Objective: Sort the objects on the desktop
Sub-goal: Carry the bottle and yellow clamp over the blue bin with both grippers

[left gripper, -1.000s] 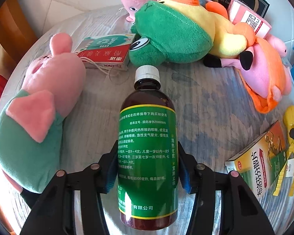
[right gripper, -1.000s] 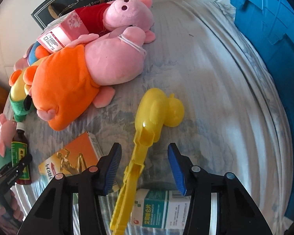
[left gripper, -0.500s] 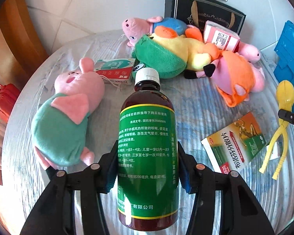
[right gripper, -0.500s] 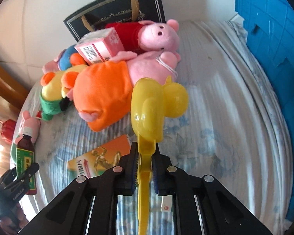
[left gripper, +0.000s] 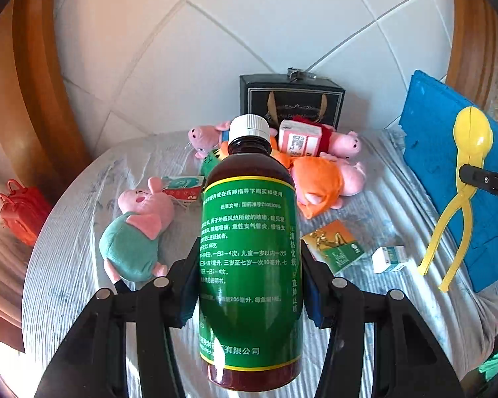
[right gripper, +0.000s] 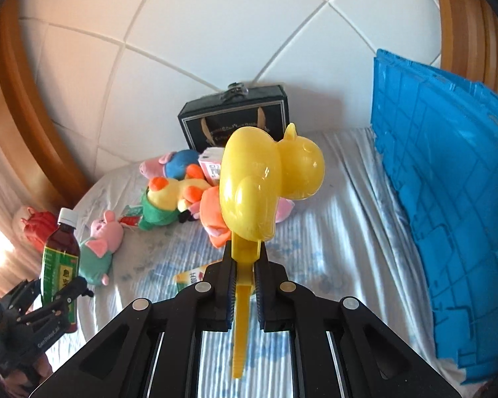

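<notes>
My left gripper [left gripper: 249, 285] is shut on a brown medicine bottle [left gripper: 249, 258] with a green label and white cap, held high above the cloth-covered table [left gripper: 69, 265]. The same bottle [right gripper: 60, 258] shows at the left of the right wrist view. My right gripper [right gripper: 244, 288] is shut on the stem of a yellow duck-shaped clamp toy [right gripper: 265, 192], also lifted; that clamp [left gripper: 461, 172] appears at the right of the left wrist view. Left on the table are several plush pigs [left gripper: 139, 232], an orange plush [left gripper: 318, 185] and medicine boxes [left gripper: 335, 245].
A blue plastic crate [right gripper: 448, 179] stands at the table's right side. A black gift bag [right gripper: 235, 122] leans on the tiled wall at the back. A red bag [left gripper: 23, 212] lies off the table's left. A small white box [left gripper: 390, 258] lies near the orange-green box.
Both grippers rose well above the table and tilted up, so the wall fills more of each view. The right gripper closed on the yellow clamp and lifted it; the bottle stayed gripped.
</notes>
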{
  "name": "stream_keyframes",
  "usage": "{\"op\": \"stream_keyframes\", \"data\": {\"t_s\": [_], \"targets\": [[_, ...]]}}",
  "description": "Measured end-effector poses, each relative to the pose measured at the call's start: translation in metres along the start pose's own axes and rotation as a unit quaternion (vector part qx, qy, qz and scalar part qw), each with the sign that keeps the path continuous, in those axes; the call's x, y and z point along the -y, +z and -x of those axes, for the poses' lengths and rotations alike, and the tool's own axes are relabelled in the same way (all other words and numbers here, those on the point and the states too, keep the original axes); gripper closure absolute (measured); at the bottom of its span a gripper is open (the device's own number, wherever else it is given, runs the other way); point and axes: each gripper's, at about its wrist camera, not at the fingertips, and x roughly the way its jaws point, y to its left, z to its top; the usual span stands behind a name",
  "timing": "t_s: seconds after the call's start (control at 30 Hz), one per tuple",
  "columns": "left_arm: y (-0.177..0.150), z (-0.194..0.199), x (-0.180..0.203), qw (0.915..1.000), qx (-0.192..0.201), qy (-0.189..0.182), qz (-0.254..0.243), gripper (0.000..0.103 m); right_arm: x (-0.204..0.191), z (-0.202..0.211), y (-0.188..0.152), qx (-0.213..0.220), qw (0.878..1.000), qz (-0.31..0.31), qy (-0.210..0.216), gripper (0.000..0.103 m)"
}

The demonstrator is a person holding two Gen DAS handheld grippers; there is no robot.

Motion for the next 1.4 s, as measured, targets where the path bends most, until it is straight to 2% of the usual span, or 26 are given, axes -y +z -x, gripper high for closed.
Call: {"op": "stream_keyframes", "data": {"t_s": [0.27, 0.4, 0.67, 0.8, 0.93, 1.03, 1.17, 1.4], "targets": [[0.005, 0.047, 0.066, 0.9985, 0.038, -0.023, -0.033, 0.052, 0.032, 0.084, 0.001, 0.062, 0.998, 0.005, -0.009, 0.093], [0.022, 0.062, 0.113, 0.9969, 0.060, -0.034, -0.036, 0.052, 0.062, 0.124, 0.015, 0.092, 0.996, 0.009, -0.006, 0.093], [0.092, 0.099, 0.244, 0.9901, 0.111, -0.078, -0.033, 0.052, 0.152, 0.223, 0.077, 0.171, 0.984, 0.045, -0.024, 0.093], [0.132, 0.111, 0.311, 0.9865, 0.118, -0.105, -0.045, 0.052, 0.209, 0.248, 0.114, 0.180, 0.981, 0.051, -0.048, 0.093], [0.169, 0.120, 0.373, 0.9829, 0.129, -0.117, -0.060, 0.052, 0.270, 0.249, 0.146, 0.166, 0.982, 0.046, -0.074, 0.093], [0.192, 0.111, 0.417, 0.9822, 0.104, -0.139, -0.070, 0.052, 0.314, 0.232, 0.159, 0.137, 0.986, 0.033, -0.090, 0.093], [0.204, 0.074, 0.475, 0.9842, 0.033, -0.153, -0.083, 0.052, 0.364, 0.196, 0.157, 0.075, 0.993, 0.008, -0.092, 0.093], [0.185, -0.004, 0.553, 0.9813, -0.093, -0.126, -0.113, 0.052, 0.416, 0.140, 0.133, -0.039, 0.994, 0.000, -0.098, 0.093]]}}
